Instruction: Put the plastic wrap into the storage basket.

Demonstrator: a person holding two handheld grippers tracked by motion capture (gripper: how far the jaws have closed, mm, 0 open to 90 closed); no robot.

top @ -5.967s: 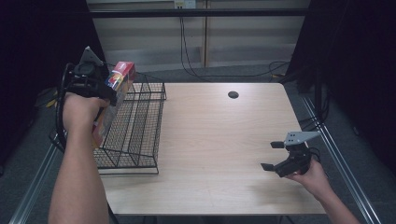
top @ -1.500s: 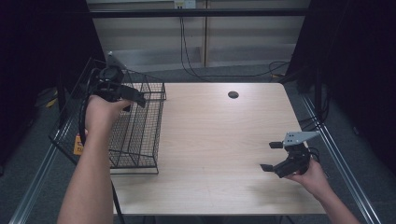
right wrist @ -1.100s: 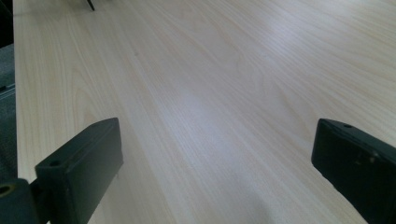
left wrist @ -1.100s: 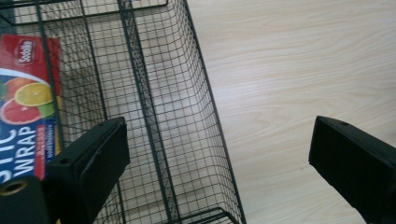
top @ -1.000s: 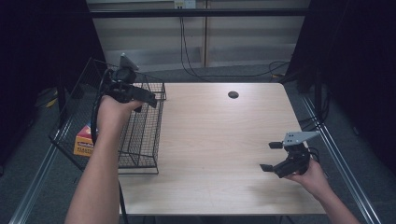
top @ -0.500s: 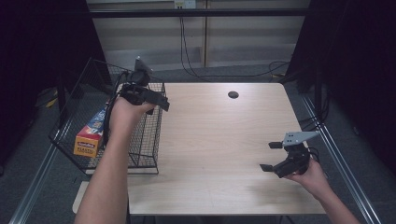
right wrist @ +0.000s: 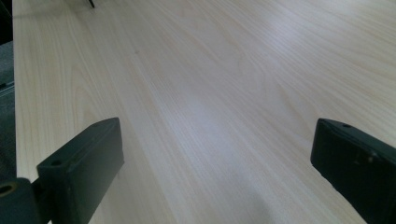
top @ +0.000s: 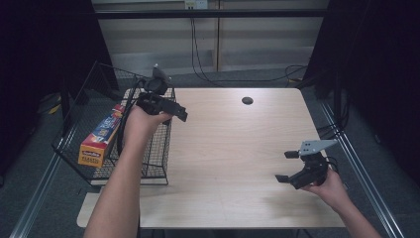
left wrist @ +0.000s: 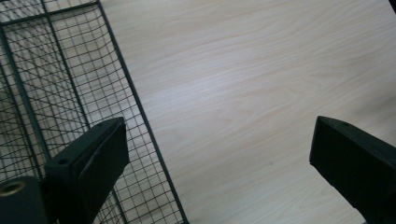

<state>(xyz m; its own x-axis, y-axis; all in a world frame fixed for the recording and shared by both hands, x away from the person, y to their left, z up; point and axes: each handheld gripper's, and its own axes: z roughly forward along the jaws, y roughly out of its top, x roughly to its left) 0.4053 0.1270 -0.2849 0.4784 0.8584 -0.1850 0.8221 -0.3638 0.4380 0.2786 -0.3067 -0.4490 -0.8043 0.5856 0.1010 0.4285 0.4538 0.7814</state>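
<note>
1. Box (top: 100, 142) is seen lying in wire basket (top: 154, 163), table's left edge.
2. Left gripper (top: 171, 110), jaws apart & empty, should be lifted clear w/o snagging mesh.
3. Right gripper (top: 289, 167), also spread, may be left idle.

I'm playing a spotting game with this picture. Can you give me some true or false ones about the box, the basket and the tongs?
1. The box lies in the basket. True.
2. The left tongs hold the box. False: they are open with nothing between the jaws, over the basket's right edge.
3. The right tongs are open. True.
4. The right tongs are over the basket. False: they are near the right side of the table, far from it.
5. The basket is on the table's left side. True.
</note>
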